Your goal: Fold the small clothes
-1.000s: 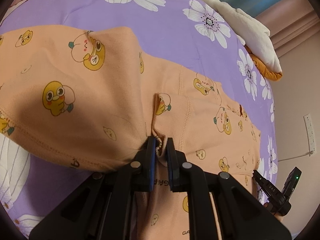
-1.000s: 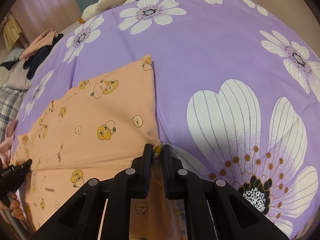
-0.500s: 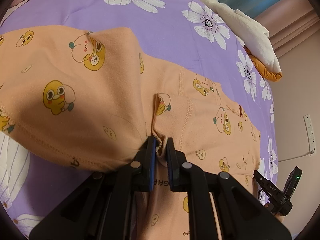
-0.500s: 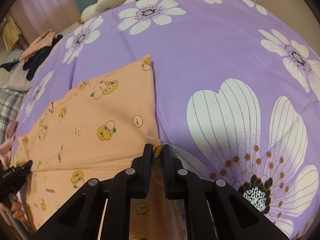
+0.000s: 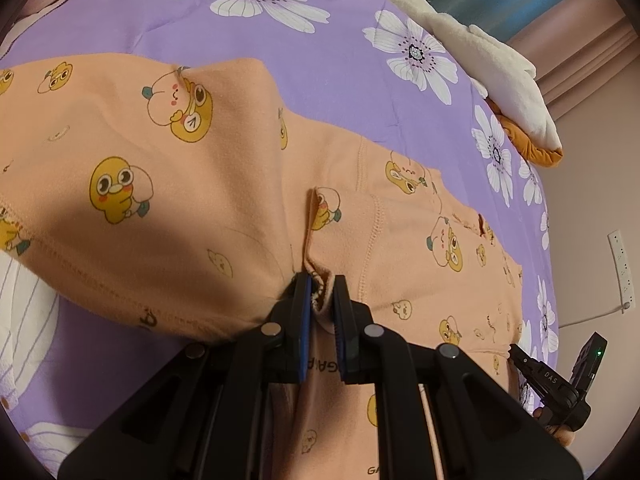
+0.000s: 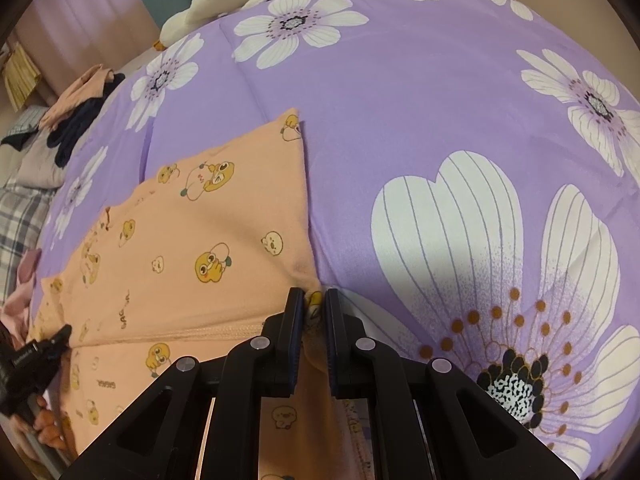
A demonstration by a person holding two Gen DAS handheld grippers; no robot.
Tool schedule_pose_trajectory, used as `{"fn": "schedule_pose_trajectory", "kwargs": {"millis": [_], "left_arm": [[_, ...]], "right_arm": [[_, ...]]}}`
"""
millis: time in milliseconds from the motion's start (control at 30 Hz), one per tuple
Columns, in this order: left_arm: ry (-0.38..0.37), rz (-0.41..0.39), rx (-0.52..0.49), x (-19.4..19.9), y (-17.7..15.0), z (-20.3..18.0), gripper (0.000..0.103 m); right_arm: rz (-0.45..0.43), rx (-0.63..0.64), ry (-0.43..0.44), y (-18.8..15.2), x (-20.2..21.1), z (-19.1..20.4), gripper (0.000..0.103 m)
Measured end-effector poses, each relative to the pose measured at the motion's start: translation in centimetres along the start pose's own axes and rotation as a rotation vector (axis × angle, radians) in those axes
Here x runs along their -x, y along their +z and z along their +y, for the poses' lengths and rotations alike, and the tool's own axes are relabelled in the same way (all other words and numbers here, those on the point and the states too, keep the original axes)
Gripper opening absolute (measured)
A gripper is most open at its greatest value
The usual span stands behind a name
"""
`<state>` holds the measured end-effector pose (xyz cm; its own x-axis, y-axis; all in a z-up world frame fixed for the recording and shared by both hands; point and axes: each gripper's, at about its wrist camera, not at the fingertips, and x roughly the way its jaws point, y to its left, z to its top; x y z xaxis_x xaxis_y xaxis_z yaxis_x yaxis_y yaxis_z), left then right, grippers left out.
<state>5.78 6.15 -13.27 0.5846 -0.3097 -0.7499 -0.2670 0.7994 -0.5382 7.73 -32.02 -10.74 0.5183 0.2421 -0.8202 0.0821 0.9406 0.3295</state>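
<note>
A small orange garment [image 5: 192, 208] printed with yellow cartoon ducks lies spread on the purple flowered bedspread [image 5: 320, 60]. My left gripper [image 5: 322, 300] is shut on a bunched fold of its edge, with cloth pinched between the blue pads. In the right wrist view the same orange garment [image 6: 192, 248] stretches to the left, and my right gripper [image 6: 314, 308] is shut on its near corner. Each gripper shows at the edge of the other's view: the right gripper [image 5: 560, 384] at lower right, the left gripper [image 6: 36, 356] at lower left with fingers of a hand under it.
A white and orange plush toy [image 5: 492, 64] lies at the bed's far edge. A pile of dark and pink clothes [image 6: 76, 112] sits at the left beside plaid fabric [image 6: 20, 216]. A wall socket strip [image 5: 622, 268] hangs on the right wall.
</note>
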Motion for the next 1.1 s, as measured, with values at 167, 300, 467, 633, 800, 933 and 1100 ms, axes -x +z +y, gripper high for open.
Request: {"fn": "schedule_pose_trajectory", "kwargs": {"millis": [167, 300, 467, 633, 800, 933, 1100], "left_arm": [[-0.006, -0.004, 0.003, 0.0, -0.1, 0.1, 0.013], [-0.006, -0.006, 0.008, 0.0, -0.1, 0.1, 0.013], [-0.007, -0.008, 0.025, 0.1, -0.1, 0.1, 0.013], [-0.017, 0.007, 0.063, 0.3, 0.2, 0.3, 0.013], [0.012, 0.009, 0.017, 2.4, 0.5, -1.0, 0.025], [0.042, -0.110, 0.019, 6.6, 1.0, -0.4, 0.070], [0.162, -0.217, 0.093, 10.7, 2.2, 3.7, 0.081]], "right_arm": [[0.001, 0.005, -0.007, 0.0, 0.0, 0.1, 0.006], [0.000, 0.000, -0.006, 0.0, 0.0, 0.1, 0.006], [0.001, 0.000, -0.008, 0.1, -0.1, 0.1, 0.006], [0.002, -0.009, -0.002, 0.1, -0.1, 0.0, 0.006], [0.003, -0.007, -0.003, 0.2, -0.1, -0.1, 0.006], [-0.011, -0.008, 0.003, 0.2, 0.0, 0.0, 0.009], [-0.018, -0.005, 0.013, 0.3, 1.1, 0.4, 0.031]]}}
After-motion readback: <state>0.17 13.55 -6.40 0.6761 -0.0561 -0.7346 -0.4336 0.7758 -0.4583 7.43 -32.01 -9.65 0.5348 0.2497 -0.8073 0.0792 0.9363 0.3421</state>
